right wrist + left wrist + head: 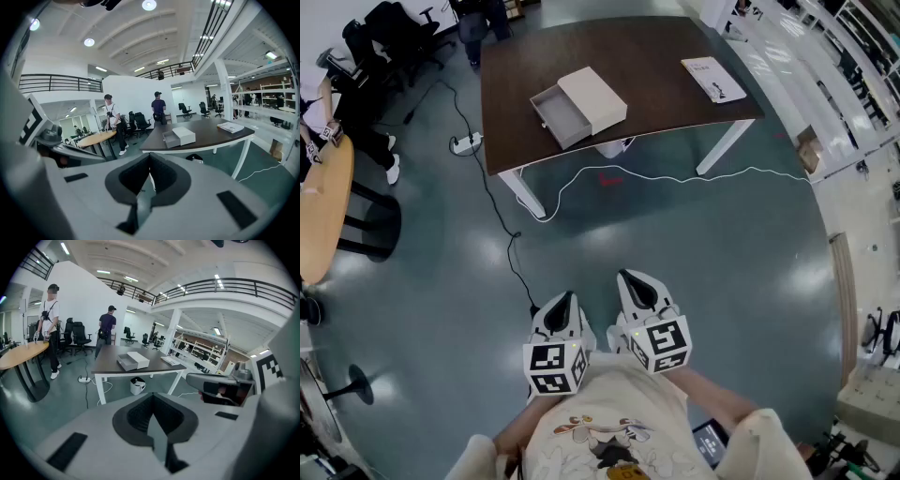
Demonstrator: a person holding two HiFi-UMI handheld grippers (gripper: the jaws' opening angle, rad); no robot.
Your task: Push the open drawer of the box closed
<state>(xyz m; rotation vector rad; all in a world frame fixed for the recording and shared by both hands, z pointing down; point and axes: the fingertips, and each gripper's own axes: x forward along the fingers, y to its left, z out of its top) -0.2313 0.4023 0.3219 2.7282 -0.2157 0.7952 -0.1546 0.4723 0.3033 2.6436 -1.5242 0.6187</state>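
Left gripper and right gripper, jaws pressed together and empty, hang well short of the table. The box sits mid-table, drawer open (seemingly empty); an off-centre shove could slide the box instead.

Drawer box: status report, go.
Left gripper and right gripper shut, empty, well short of the table. Box on it, drawer open. White cable on floor crosses the approach.
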